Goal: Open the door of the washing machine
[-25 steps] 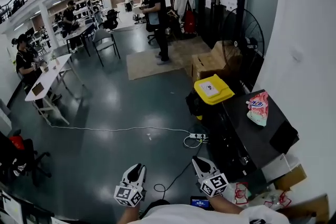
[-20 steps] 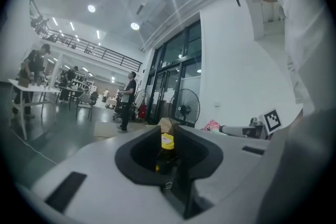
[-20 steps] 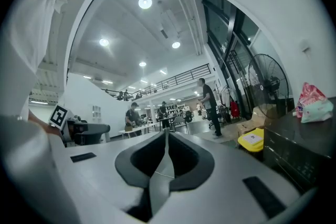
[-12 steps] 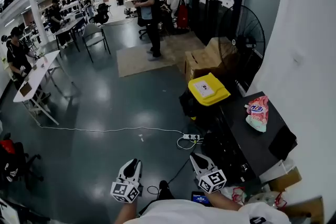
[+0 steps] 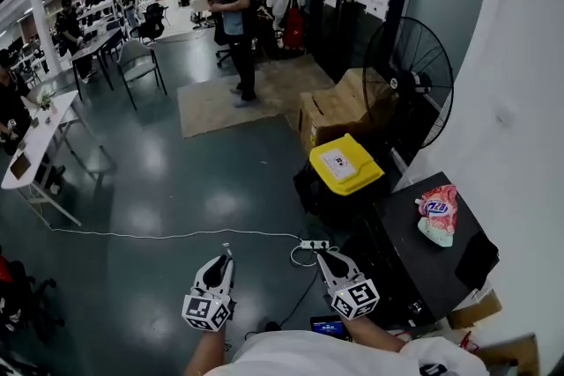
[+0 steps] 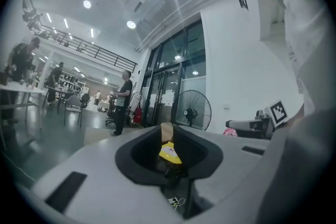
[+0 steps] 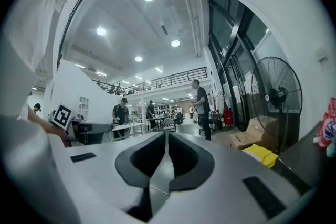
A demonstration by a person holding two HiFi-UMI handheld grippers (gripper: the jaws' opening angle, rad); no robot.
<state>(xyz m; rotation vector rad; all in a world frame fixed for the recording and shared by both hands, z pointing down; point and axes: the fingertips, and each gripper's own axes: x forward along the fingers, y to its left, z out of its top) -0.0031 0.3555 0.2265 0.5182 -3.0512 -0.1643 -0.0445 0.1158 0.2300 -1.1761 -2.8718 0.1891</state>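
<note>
Two tools hover empty: left hand-held gripper (image 5: 226,255) narrowly parted, right hand-held gripper (image 5: 324,256) closed; washing machine door unseen, probably stiff, best taken by its handle.

Floor (image 5: 167,180) glossy, reflective; boxes (image 5: 330,112) plain cardboard; yellow lid (image 5: 345,165) probably smooth plastic; fan (image 5: 407,70) wire metal grille.

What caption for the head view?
Left gripper and right gripper held empty over the floor, facing a yellow-lidded bin and fan.
</note>
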